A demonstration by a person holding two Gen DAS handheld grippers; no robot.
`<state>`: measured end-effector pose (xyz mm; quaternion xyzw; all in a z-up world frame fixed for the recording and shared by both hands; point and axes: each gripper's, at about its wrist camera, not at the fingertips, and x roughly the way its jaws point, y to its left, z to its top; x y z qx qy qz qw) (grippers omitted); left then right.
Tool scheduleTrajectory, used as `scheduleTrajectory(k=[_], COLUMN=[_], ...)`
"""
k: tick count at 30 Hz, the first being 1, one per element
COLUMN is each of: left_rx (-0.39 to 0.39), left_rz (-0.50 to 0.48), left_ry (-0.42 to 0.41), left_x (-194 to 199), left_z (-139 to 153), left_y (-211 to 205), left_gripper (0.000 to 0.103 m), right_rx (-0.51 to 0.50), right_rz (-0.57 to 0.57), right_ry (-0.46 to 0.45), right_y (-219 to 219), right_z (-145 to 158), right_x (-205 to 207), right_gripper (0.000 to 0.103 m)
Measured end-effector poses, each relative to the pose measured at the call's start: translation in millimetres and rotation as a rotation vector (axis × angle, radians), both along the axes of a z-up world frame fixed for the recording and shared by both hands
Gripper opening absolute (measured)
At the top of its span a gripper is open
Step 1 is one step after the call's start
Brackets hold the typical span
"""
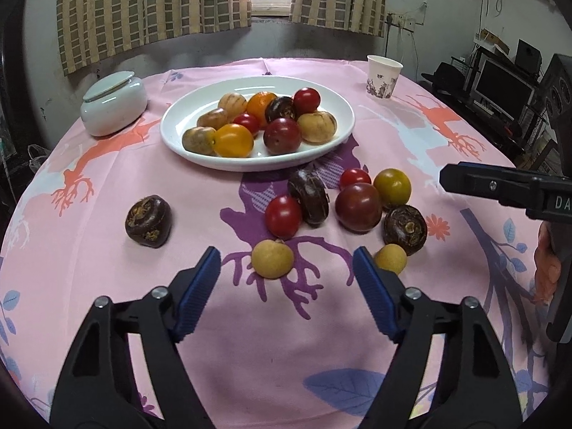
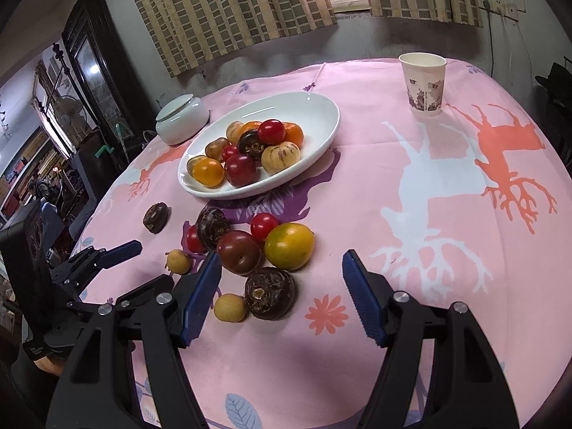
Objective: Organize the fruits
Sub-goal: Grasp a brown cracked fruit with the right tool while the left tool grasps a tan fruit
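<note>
Right wrist view only: dark cabinet [image 2: 96,68] behind jar [image 2: 182,119].

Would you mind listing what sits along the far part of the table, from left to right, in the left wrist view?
Lidded white jar → white plate holding fruit → paper cup.
</note>
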<state>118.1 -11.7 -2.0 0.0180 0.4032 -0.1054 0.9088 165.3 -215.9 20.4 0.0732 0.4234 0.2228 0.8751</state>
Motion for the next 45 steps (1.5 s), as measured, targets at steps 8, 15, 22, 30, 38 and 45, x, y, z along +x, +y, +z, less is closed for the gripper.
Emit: scheduleTrajectory(k=[8,15,22,30,38,45], left_rx=[-0.011,-0.044,-0.055,-0.067,-0.06,-0.038], left_rz=[0.01,0.028,0.022,0.022,0.018,0.018], left_ry=[0.053,0.052,0.025,0.02,0.071,0.07], left_x=[7.8,8.0,5.5,6.3,15.3,18.9], left_z=[-17.9,-21.3,-17.6,-18.4,-25.6,-26.4], left_y=[-0.2,10.4,12.7,13.2,7.7,1.6], left_gripper=[0.047,0.025,0.022,0.022,0.032,0.032], right_rx=[-0.008,-0.027,-0.187,-0.182,-0.223,-0.211], right_rz=[0.003,0.011,0.072,0.024,0.053,0.058], right_ry=[0.009,0.016,0.05,0.064,0.042,0.061], right_y=[1.0,3.2,22.8,34.9,55.2,51.8], right_z=[-1.9,-3.6,-21.4,-40.7,-46.4,-46.1], right_x=[0.3,0.7,-2.6,5.4,2.7,3.0], right_gripper=[0.071,0.071,0.07,0.064,0.043,0.042])
